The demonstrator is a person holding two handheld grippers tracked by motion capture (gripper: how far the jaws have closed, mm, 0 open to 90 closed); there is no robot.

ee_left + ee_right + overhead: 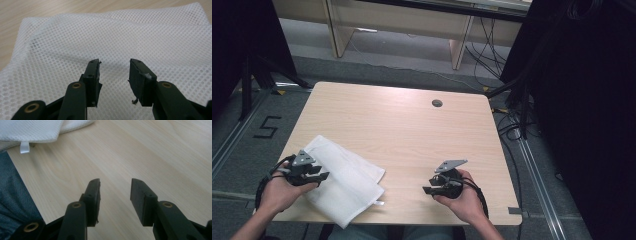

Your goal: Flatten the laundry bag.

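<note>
A white mesh bag (343, 177) lies folded flat on the near left part of the wooden table (402, 125). My left gripper (321, 173) hovers over the bag's left edge, open, its jaws apart with nothing between them. In the left gripper view the mesh bag (112, 37) spreads just beyond the open left gripper (114, 65). My right gripper (427, 186) is held near the table's front edge at the right, open and empty, pointing left toward the bag. The right gripper view has the open right gripper (115, 183) over bare wood, with the bag's corner (37, 130) and its small white tag (24, 147) at the upper left.
A round cable hole (437, 103) sits near the table's far edge. Cables (512, 125) run over the floor to the right, beside a dark curtain (582, 100). Wooden furniture legs (339, 30) stand behind the table. The person's trouser leg (15, 195) shows past the table's front edge.
</note>
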